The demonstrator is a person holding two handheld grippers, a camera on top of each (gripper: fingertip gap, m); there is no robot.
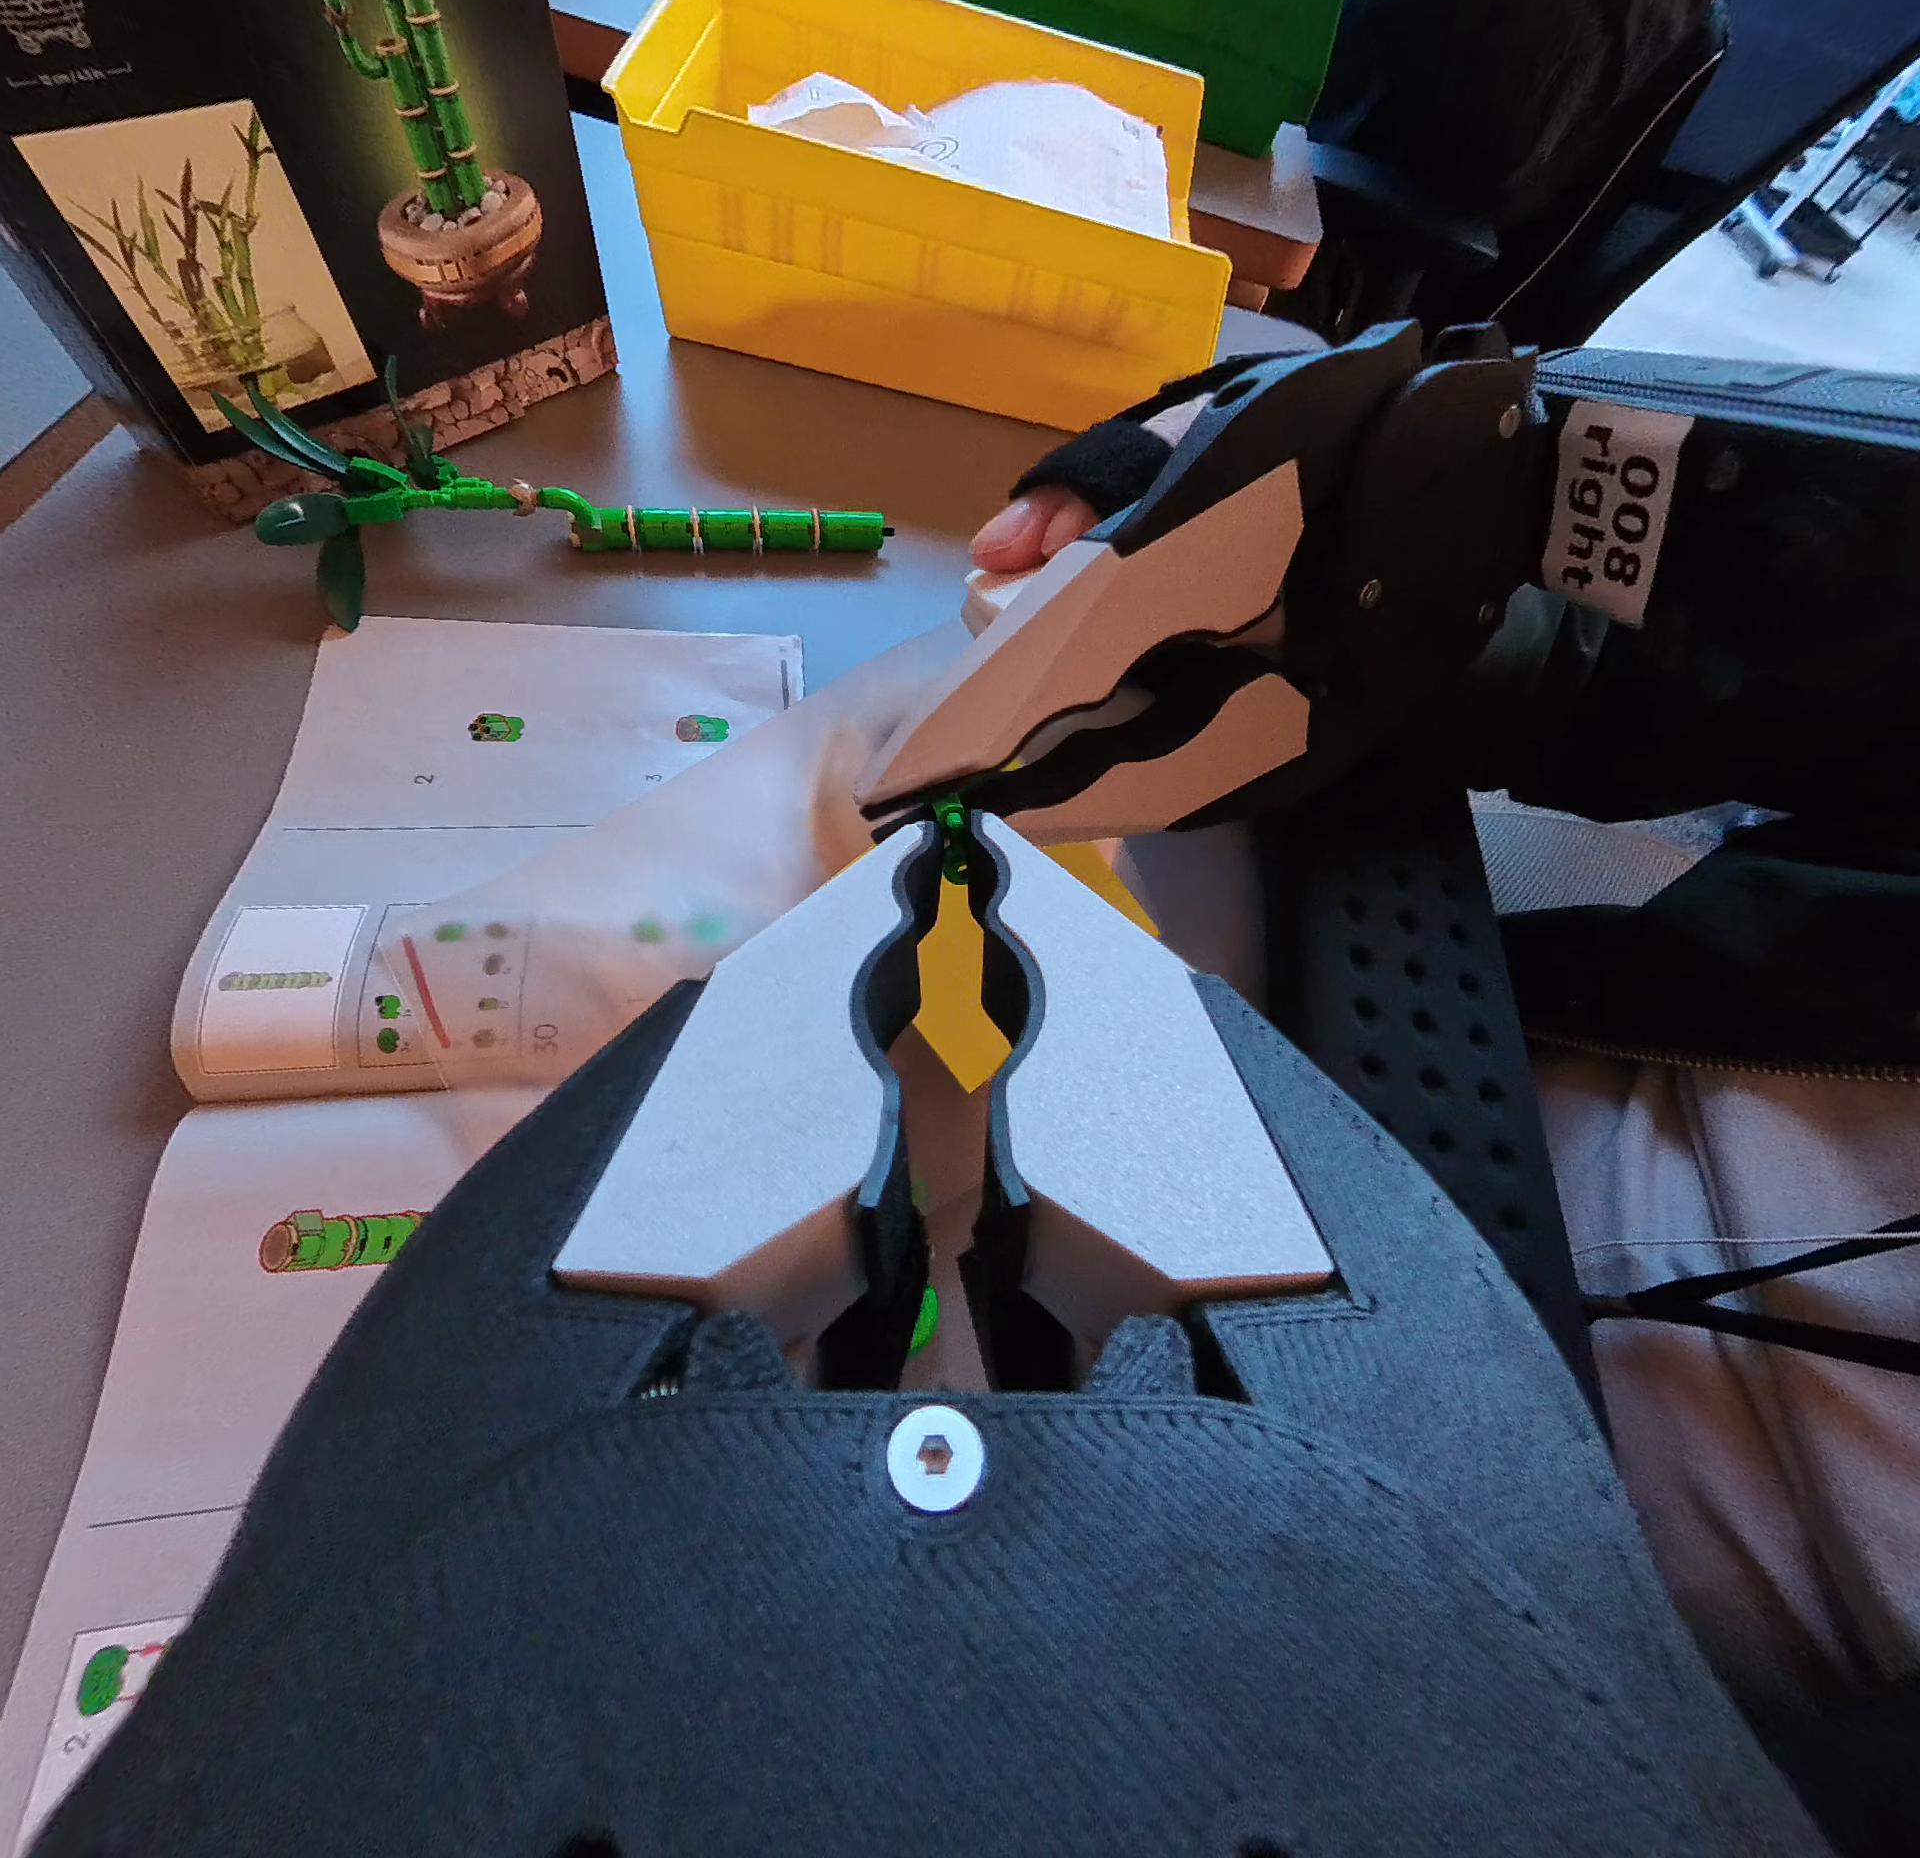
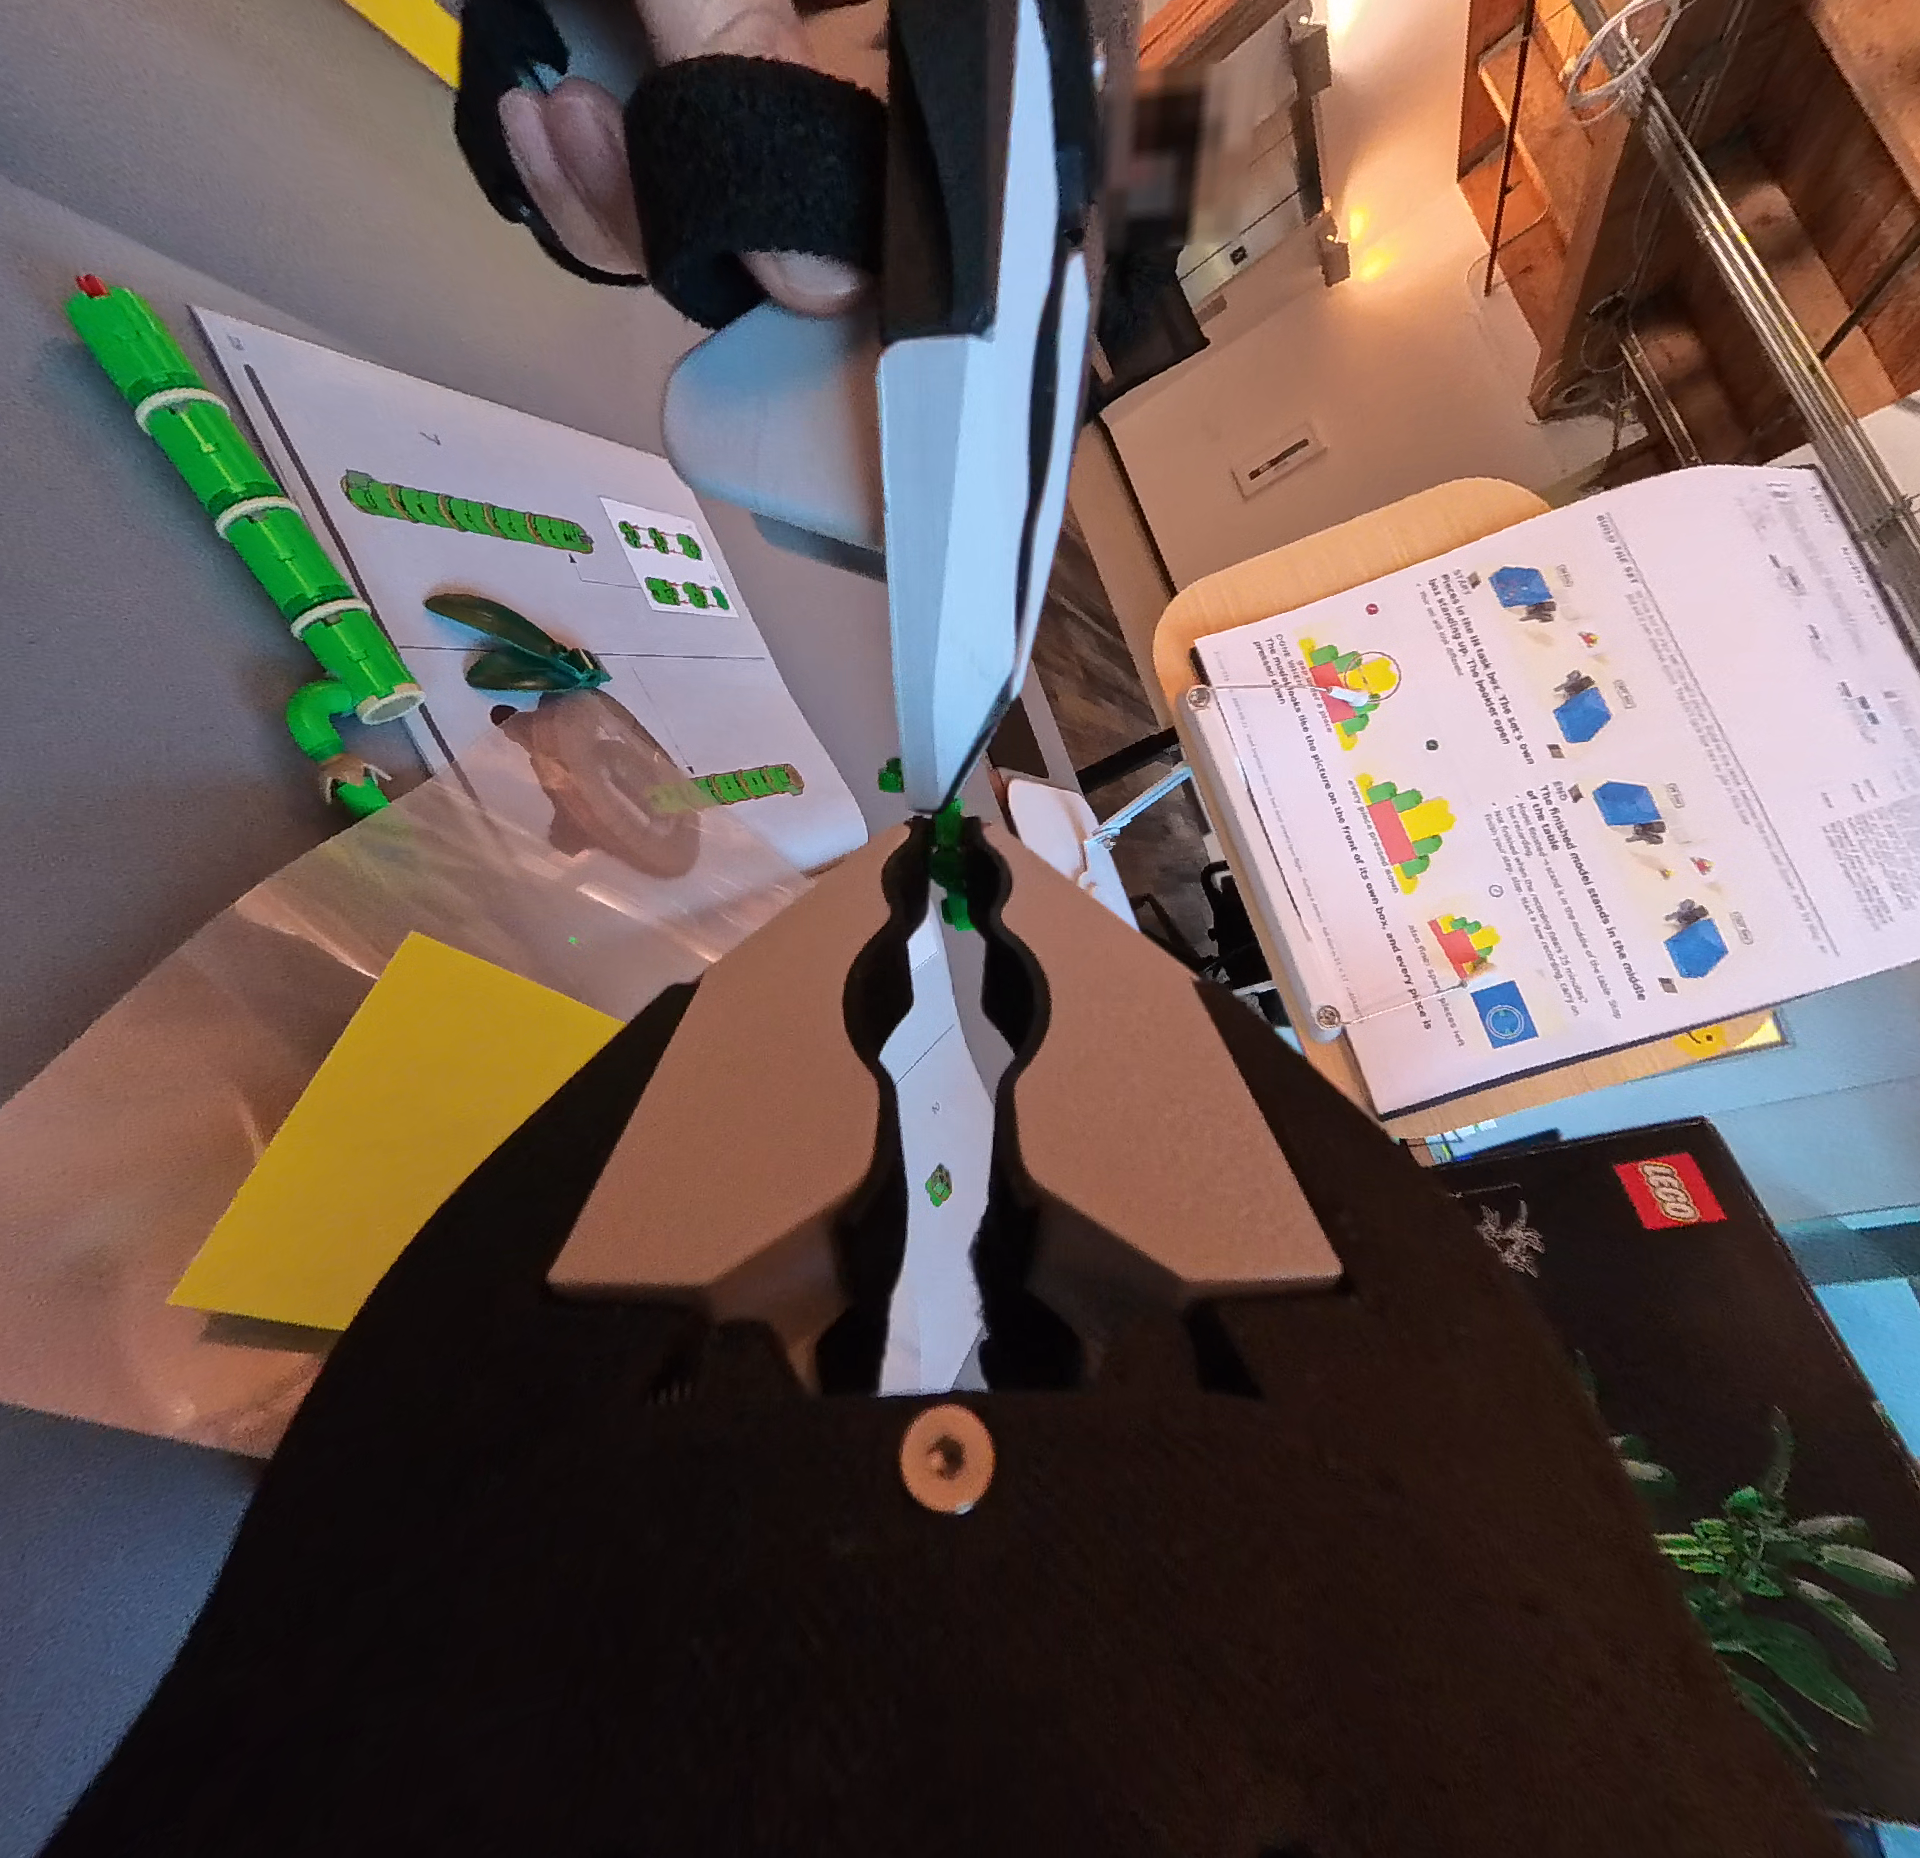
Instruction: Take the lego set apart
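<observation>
Both grippers pinch one small green lego piece between them, held in the air above the open instruction booklet. My left gripper is shut on its lower end. My right gripper comes in from the right and is shut on its upper end. In the right wrist view the same green piece sits at my right gripper's tips, with the left gripper's fingers meeting it from above. A green bamboo stalk with leaves lies on the table behind the booklet; it also shows in the right wrist view.
The lego box stands at the back left. A yellow bin with white bags stands behind, a green bin beyond it. A clear plastic bag and yellow card lie near the booklet. A dark green leaf piece lies on the page. Left and right tips are no more than a few centimetres apart.
</observation>
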